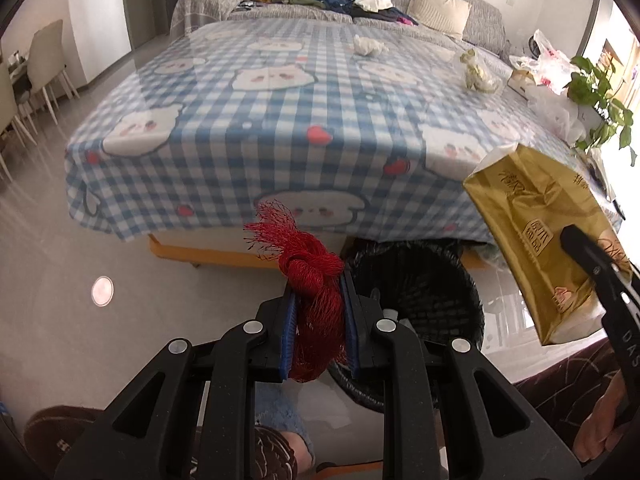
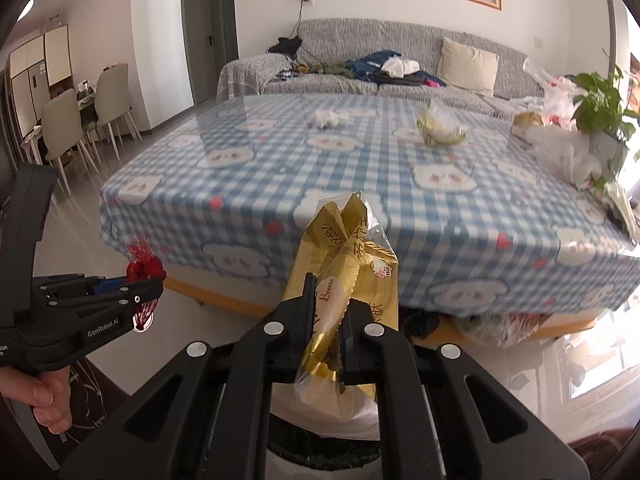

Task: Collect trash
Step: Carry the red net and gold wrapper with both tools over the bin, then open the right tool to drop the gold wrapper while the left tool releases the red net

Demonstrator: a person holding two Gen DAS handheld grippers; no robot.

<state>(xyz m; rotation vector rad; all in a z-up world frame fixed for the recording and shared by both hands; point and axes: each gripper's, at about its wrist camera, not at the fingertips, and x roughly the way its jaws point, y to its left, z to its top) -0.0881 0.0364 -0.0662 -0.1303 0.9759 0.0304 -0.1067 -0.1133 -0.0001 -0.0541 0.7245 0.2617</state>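
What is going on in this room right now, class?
A person is clearing trash with a gripper in each hand. The left gripper is shut on a red mesh bag, and the right gripper is shut on a gold tissue wrapper. Both hang near a black bin on the floor beside the checked table. A crumpled white tissue and a greenish wrapper still lie on the table.

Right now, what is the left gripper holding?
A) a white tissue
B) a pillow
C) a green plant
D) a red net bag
D: the left gripper has its jaws shut on the red net bag, above the black bin; the gold wrapper is in the right gripper.
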